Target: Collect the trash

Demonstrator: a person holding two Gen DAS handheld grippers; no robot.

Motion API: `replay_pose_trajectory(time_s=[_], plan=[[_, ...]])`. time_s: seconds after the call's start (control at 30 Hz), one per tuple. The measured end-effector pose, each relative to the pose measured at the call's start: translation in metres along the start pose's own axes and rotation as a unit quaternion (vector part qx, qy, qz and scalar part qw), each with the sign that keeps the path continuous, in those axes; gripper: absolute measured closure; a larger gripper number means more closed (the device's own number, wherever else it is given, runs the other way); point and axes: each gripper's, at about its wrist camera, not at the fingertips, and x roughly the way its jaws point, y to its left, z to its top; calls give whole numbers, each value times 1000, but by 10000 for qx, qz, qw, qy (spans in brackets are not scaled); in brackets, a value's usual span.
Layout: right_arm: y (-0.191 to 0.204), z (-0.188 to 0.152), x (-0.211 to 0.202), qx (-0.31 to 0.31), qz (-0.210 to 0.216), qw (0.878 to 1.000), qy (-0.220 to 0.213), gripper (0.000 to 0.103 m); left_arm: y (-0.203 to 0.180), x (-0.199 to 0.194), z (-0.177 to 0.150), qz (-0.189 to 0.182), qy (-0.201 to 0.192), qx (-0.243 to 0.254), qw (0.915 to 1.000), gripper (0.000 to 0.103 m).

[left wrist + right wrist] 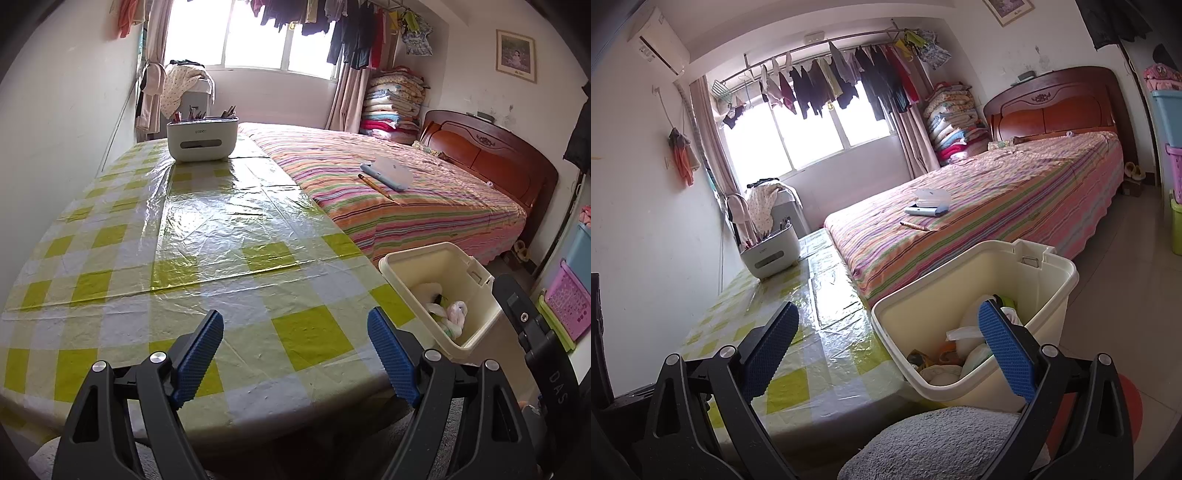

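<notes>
A wide bed with a striped pink, orange and green cover fills the right of the room, its carved red-brown wooden headboard against the wall. Beside it stands the table under a glossy yellow-green and white checked plastic cloth; window glare washes out much of its sheen.

The cream plastic rectangular trash bin sits just off the table's right edge, between table and bed. It holds crumpled white and pale wrappers with bits of orange and green; what each piece is cannot be made out, and the right gripper's blue pad covers part of them.

At the table's far end is a white rounded plastic desk organiser holding pencils; grey lettering on its front is too blurred to read. On the bed lie a pale blue open case and a yellowish pencil just beside it.

The left gripper hangs over the near table edge, jaws spread wide and holding nothing. The right gripper is likewise wide apart, one finger over the table and the other in front of the bin's opening. In the left wrist view its black body shows the letters "DAS", cut off by the frame.
</notes>
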Motion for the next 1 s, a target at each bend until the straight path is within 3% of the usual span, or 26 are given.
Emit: replay_pose_trajectory(time_s=[1.0], plan=[[-1, -1, 5, 16, 32, 10000, 16, 7, -1, 2, -3, 6, 70, 93, 9999, 25]])
